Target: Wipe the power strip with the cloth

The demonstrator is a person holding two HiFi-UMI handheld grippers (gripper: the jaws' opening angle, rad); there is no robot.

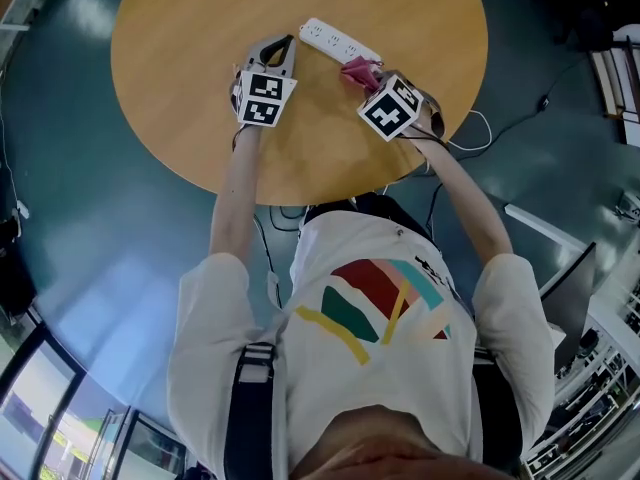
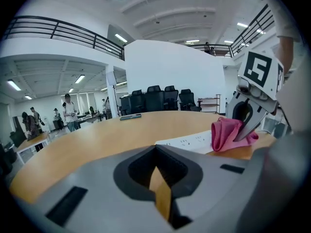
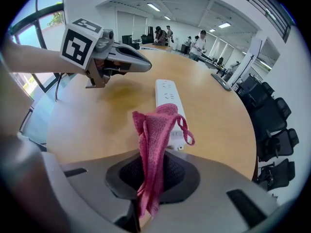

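Right tool (image 3: 146,212) clamped on pink cloth (image 3: 154,144), which hangs over one end of white power strip (image 3: 167,98). Strip lies flat on round wooden worktop (image 1: 190,78). Left tool (image 2: 163,200) closed, empty, just beside strip.

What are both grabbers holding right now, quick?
Left gripper: jaws shut, holding nothing.
Right gripper: jaws shut on the pink cloth.
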